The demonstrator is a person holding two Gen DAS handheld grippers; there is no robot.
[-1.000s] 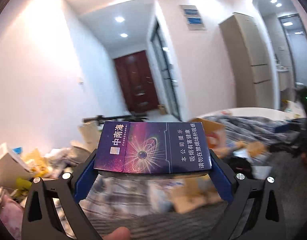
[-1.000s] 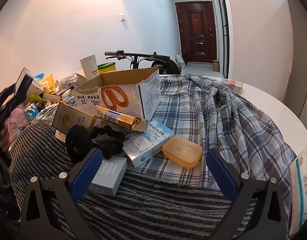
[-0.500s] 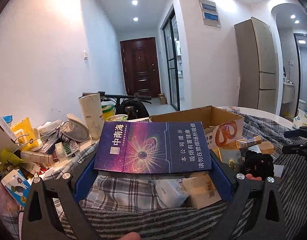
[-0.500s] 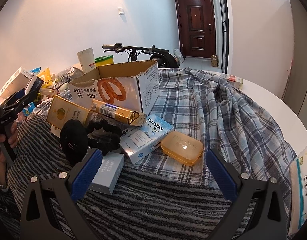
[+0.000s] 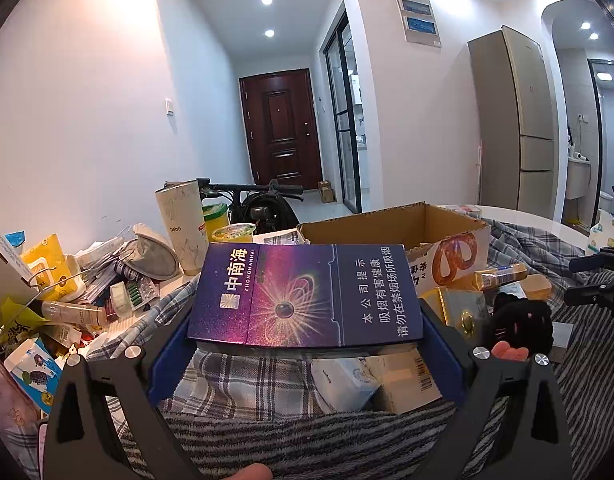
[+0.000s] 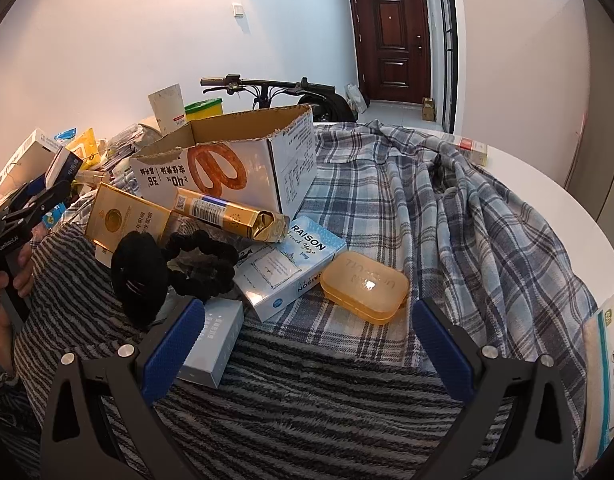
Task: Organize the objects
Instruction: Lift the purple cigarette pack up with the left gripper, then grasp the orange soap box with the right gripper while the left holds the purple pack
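Observation:
My left gripper [image 5: 305,346] is shut on a purple cigarette carton [image 5: 305,294], held flat above the cluttered table, just in front of an open cardboard box [image 5: 387,224] with a pretzel print. In the right wrist view that box [image 6: 235,160] stands at centre left. My right gripper [image 6: 307,344] hangs open over the striped blanket [image 6: 307,400], nothing between its fingers. Just ahead of it lie an orange plastic case [image 6: 365,286], a blue RAISON box [image 6: 295,268], a black hair clip with scrunchie [image 6: 159,276], a grey box [image 6: 215,344] and gold cartons [image 6: 127,220].
A plaid shirt [image 6: 447,208] drapes over the white round table [image 6: 547,192]. Piled packets, bottles and a tall cup [image 5: 183,228] crowd the left side. A bicycle [image 6: 275,88] stands behind the table. A white packet [image 6: 603,360] lies at the right edge.
The left gripper, still holding the purple carton, swung its view from the room's right side to face the cardboard box and lowered toward the table. The right gripper crept slightly forward.

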